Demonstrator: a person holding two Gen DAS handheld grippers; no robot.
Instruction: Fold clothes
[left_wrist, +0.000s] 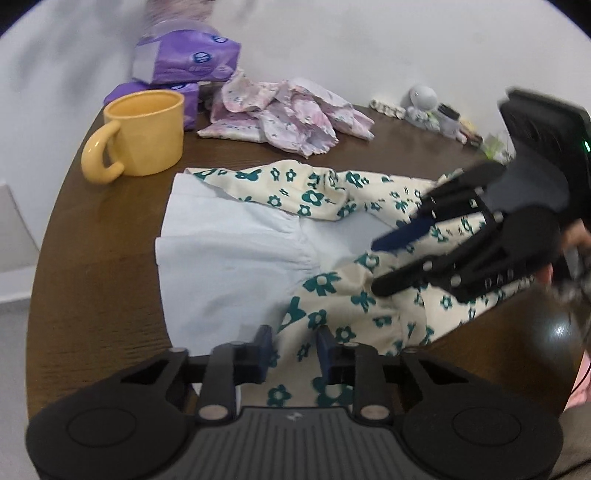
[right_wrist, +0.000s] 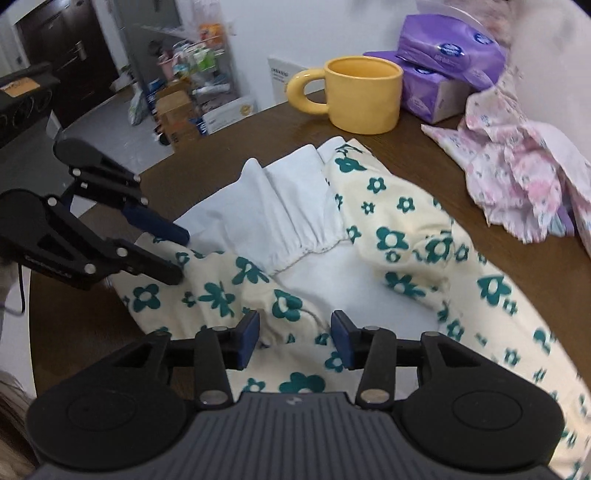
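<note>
Floral garment (left_wrist: 343, 295), cream with green flowers, white lining exposed: lies on table (left_wrist: 103, 236), long axis left-right across the left wrist view. Left gripper (left_wrist: 293, 349) and right gripper (right_wrist: 294, 338): jaws apart, fabric between, grasp unclear.

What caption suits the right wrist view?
Both grippers open over a flower-print garment on the wooden table.
</note>
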